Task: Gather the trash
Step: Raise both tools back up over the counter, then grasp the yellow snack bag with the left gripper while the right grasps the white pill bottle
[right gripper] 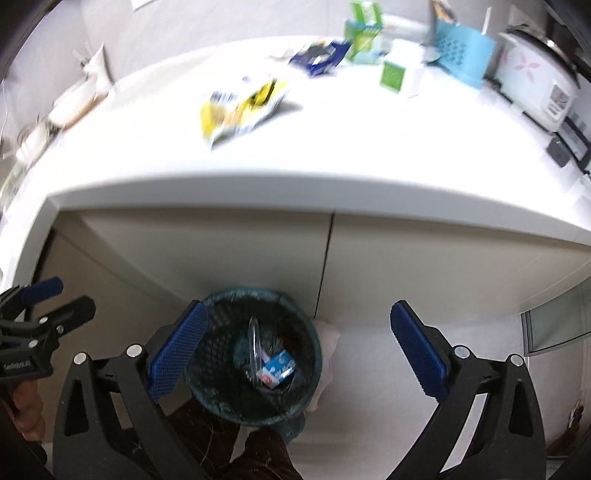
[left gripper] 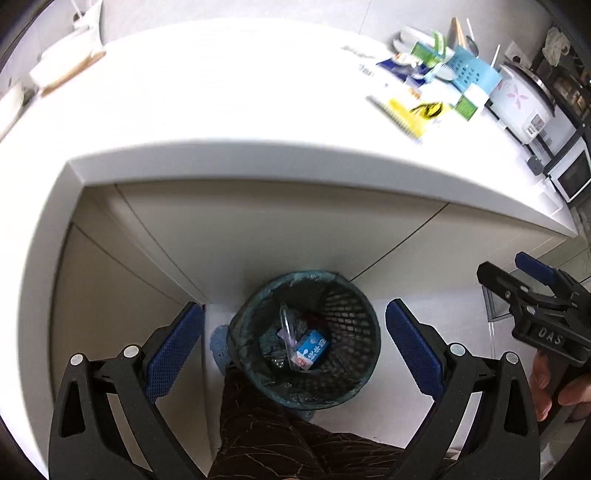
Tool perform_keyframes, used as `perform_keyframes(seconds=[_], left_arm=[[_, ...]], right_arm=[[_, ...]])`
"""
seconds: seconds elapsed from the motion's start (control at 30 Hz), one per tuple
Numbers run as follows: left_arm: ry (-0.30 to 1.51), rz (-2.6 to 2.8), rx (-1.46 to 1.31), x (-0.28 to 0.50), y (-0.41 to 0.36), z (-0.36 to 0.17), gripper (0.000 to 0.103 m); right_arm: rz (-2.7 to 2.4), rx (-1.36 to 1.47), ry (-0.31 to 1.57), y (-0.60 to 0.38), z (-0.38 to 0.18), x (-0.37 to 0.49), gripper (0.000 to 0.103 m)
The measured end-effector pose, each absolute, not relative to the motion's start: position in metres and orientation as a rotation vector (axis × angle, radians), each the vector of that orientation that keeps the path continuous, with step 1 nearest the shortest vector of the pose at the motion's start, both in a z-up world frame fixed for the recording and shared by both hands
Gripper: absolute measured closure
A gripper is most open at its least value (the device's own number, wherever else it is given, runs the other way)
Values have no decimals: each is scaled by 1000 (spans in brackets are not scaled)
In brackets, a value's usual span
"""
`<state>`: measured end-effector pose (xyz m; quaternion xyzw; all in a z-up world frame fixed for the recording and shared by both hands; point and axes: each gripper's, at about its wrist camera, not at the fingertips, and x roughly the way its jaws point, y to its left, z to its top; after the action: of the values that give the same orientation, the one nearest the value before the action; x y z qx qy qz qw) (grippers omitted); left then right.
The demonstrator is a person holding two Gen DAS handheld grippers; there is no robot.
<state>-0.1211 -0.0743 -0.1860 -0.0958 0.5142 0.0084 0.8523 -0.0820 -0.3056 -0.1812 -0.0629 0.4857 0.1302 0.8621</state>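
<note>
**Position.** Left gripper [left gripper: 294,345] and right gripper [right gripper: 297,349] both hang over the floor in front of the worktop [left gripper: 221,110], pointed down at the waste bin [left gripper: 304,338]. Jaws of both units are spread wide; nothing is pinched in either. Judgement: hands are empty between picks, w/ more trash left to fetch.

**Bin.** Qty 1. Dark mesh basket w/ a teal liner folded over the rim, standing on the floor against the cabinet front, directly below the worktop edge. Likely sited there so items can be carried off the edge and dropped straight in. Contents visible: 1 blue-and-white carton [left gripper: 312,350], lying tilted, and 1 clear plastic item [left gripper: 286,325] beside it; the rest is dark and unreadable.

**Trash on worktop.** All at the far right, well apart from the grippers:
- 1 yellow wrapper [right gripper: 240,107], nearest the front edge, lying flat.
- 1 dark blue wrapper [right gripper: 319,57], further back.
- Green-and-white cartons: at least 2, one standing [right gripper: 393,75], one behind [right gripper: 364,31]. Blur prevents a firmer count.

**Non-trash (judged).** 1 light blue perforated holder [right gripper: 463,55] w/ utensils, 1 rice cooker [right gripper: 532,81] at the right end, and white items at the far left corner [left gripper: 66,70], not identifiable.

**Next move, judged.** Raise a gripper to worktop level; the yellow wrapper is the closest reach. A flat wrapper gives the jaws little to bite on, so expect an edge pinch.
</note>
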Motion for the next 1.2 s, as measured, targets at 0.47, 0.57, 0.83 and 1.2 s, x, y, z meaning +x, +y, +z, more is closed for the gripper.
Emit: perform_keyframes(seconds=[0.47, 0.57, 0.83, 1.2], left_arm=[[1049, -6, -180, -76, -100, -122, 7], [1046, -13, -182, -61, -102, -113, 7], [1051, -41, -166, -24, -114, -100, 7], [1106, -69, -118, 31, -140, -112, 7]], right_arm=[[193, -81, 915, -336, -130, -46, 8], [179, -69, 901, -341, -118, -33, 8], [159, -60, 885, -350, -98, 0, 8], [117, -45, 905, -361, -95, 64, 18]])
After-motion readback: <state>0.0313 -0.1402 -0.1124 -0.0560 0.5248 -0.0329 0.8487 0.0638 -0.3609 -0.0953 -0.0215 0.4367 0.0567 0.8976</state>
